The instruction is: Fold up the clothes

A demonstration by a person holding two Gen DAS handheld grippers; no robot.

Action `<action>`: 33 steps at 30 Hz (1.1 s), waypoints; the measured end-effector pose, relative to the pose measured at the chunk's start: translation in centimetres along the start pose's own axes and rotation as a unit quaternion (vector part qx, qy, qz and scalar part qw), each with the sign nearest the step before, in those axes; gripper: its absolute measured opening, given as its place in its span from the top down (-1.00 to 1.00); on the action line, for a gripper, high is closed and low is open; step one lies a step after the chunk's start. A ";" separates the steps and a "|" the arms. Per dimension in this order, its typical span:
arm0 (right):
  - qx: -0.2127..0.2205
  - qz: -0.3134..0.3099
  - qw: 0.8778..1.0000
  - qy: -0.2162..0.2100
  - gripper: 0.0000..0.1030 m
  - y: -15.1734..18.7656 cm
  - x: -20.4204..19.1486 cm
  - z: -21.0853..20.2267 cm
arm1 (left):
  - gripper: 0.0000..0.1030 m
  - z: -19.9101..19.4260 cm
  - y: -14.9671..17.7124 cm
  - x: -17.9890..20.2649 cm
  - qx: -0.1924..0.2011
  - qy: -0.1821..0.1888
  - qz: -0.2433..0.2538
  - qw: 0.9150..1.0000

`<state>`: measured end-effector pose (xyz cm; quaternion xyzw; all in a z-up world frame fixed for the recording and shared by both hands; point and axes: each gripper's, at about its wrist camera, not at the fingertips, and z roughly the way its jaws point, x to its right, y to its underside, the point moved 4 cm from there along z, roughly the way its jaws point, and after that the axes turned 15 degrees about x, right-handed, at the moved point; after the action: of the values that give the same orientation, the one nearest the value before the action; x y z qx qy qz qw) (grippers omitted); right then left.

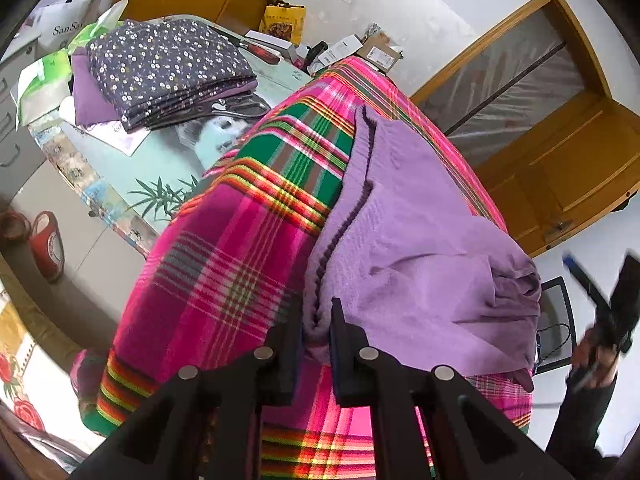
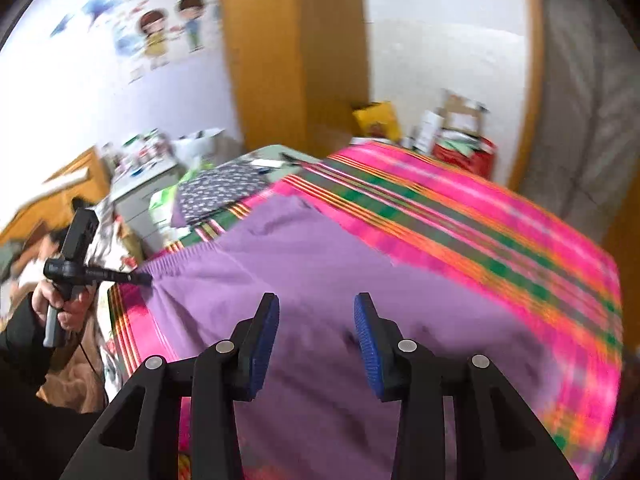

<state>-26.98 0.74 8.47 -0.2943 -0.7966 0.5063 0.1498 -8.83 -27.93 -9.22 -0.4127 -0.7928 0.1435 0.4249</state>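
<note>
Blurrily, right gripper (image 2: 316, 340) gapes above the purple garment (image 2: 320, 300); left gripper (image 1: 316, 334) pinches its part-hidden hem.

My right gripper (image 2: 316, 344) hangs with jaws apart above the flat purple garment (image 2: 320, 280), nothing between. The plaid cloth (image 2: 500, 248) to the right lies bare. At far left, a stack of folded clothes (image 1: 168, 72) blocks the tabletop (image 1: 168, 160); boxes (image 1: 376, 52) crowd the far edge.
</note>
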 end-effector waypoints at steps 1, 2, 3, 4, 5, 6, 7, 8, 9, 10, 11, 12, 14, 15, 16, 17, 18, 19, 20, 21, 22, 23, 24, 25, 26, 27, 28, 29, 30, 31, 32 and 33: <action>-0.002 -0.010 1.000 -0.012 0.21 -0.8 -0.5 1.5 | 0.80 0.0 0.0 0.0 0.002 0.001 -0.002 1.000; -0.004 -0.020 0.999 -0.027 0.21 -1.7 -1.0 3.1 | 0.80 0.0 0.0 -0.1 0.002 0.003 -0.007 1.000; -0.007 -0.029 0.999 -0.041 0.21 -2.5 -1.6 4.8 | 0.80 0.0 0.0 -0.2 0.002 0.005 -0.011 1.000; -0.011 -0.038 0.998 -0.054 0.21 -3.4 -2.2 6.7 | 0.80 0.0 -0.1 -0.3 0.002 0.007 -0.016 1.000; -0.018 -0.045 0.997 -0.068 0.21 -4.1 -2.9 8.6 | 0.80 0.0 -0.1 -0.3 0.002 0.009 -0.020 1.000; -0.025 -0.050 0.995 -0.079 0.21 -4.6 -3.5 10.2 | 0.80 0.0 -0.1 -0.4 0.002 0.011 -0.023 1.000; -0.035 -0.059 0.994 -0.087 0.21 -5.2 -4.0 12.2 | 0.80 0.0 -0.1 -0.5 0.002 0.013 -0.026 1.000; -0.046 -0.070 0.992 -0.093 0.21 -5.6 -4.5 14.1 | 0.79 0.0 -0.1 -0.5 0.002 0.015 -0.028 0.999; -0.057 -0.081 0.990 -0.098 0.21 -5.7 -4.9 15.7 | 0.78 0.0 -0.1 -0.6 0.002 0.016 -0.030 0.999; -0.070 -0.094 0.988 -0.103 0.21 -5.9 -5.1 17.5 | 0.78 0.0 -0.1 -0.6 0.002 0.018 -0.032 0.999; -0.082 -0.106 0.985 -0.108 0.21 -6.0 -5.4 19.3 | 0.77 0.0 -0.2 -0.7 0.001 0.019 -0.033 0.999; -0.094 -0.113 0.982 -0.114 0.21 -6.1 -5.6 21.1 | 0.77 0.0 -0.2 -0.7 0.001 0.021 -0.034 0.999; -0.119 -0.123 0.977 -0.128 0.21 -6.0 -5.8 24.6 | 0.77 0.0 -0.2 -0.7 0.000 0.023 -0.034 0.999; -0.130 -0.133 0.973 -0.134 0.21 -5.8 -5.9 26.2 | 0.77 0.0 -0.2 -0.8 -0.001 0.026 -0.033 0.999; -0.141 -0.140 0.971 -0.135 0.21 -5.6 -5.8 27.6 | 0.77 0.0 -0.2 -0.8 -0.002 0.028 -0.033 0.999; -0.152 -0.144 0.969 -0.135 0.21 -5.3 -5.7 28.8 | 0.77 0.1 -0.3 -0.9 -0.003 0.031 -0.032 0.999; -0.162 -0.146 0.967 -0.135 0.21 -4.9 -5.6 29.8 | 0.77 0.1 -0.3 -0.9 -0.003 0.034 -0.030 0.999; -0.170 -0.148 0.965 -0.137 0.21 -4.6 -5.5 30.7 | 0.77 0.1 -0.3 -0.9 -0.004 0.036 -0.025 0.999; -0.177 -0.149 0.963 -0.141 0.21 -4.4 -5.5 31.3 | 0.77 0.1 -0.3 -0.9 -0.004 0.038 -0.021 0.999; -0.183 -0.150 0.961 -0.146 0.21 -4.2 -5.4 32.0 | 0.77 0.1 -0.3 -0.9 -0.004 0.039 -0.017 0.999; -0.190 -0.151 0.958 -0.151 0.21 -4.0 -5.5 32.5 | 0.77 0.2 -0.3 -0.9 -0.004 0.041 -0.015 0.999; -0.195 -0.152 0.956 -0.158 0.21 -3.8 -5.7 32.9 | 0.77 0.2 -0.4 -0.9 -0.005 0.043 -0.014 0.999; -0.201 -0.152 0.954 -0.165 0.21 -3.5 -5.8 33.2 | 0.77 0.2 -0.4 -0.9 -0.005 0.045 -0.014 0.999; -0.208 -0.155 0.951 -0.171 0.21 -3.2 -6.1 33.5 | 0.77 0.3 -0.5 -0.9 -0.006 0.046 -0.013 0.999; -0.214 -0.160 0.948 -0.174 0.21 -2.9 -6.4 33.8 | 0.77 0.3 -0.5 -0.9 -0.006 0.046 -0.012 0.999; -0.218 -0.163 0.946 -0.175 0.21 -2.7 -6.6 34.1 | 0.77 0.3 -0.5 -0.9 -0.006 0.047 -0.011 0.999; -0.220 -0.164 0.946 -0.175 0.21 -2.5 -6.7 34.2 | 0.77 0.3 -0.6 -0.8 -0.007 0.046 -0.008 0.999; -0.220 -0.161 0.946 -0.176 0.23 -2.5 -6.7 34.3 | 0.77 0.3 -0.6 -0.7 -0.006 0.044 -0.003 0.999; -0.222 -0.158 0.946 -0.178 0.39 -2.5 -6.8 34.2 | 0.77 0.2 -0.6 -0.6 -0.006 0.043 0.003 0.999; -0.224 -0.153 0.945 -0.184 0.51 -2.5 -6.9 34.1 | 0.77 0.2 -0.5 -0.5 -0.006 0.040 0.009 0.999; -0.222 -0.158 0.944 -0.184 0.72 -2.5 -7.0 34.0 | 0.78 0.1 -0.5 -0.3 -0.005 0.035 0.017 0.999; -0.217 -0.171 0.944 -0.180 0.80 -2.6 -7.3 33.8 | 0.79 0.1 -0.5 -0.3 -0.004 0.031 0.022 0.999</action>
<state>-40.24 -28.89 -3.76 -0.0833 -0.9393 0.3322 0.0209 -9.07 -28.48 -9.11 -0.4355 -0.7706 0.1368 0.4448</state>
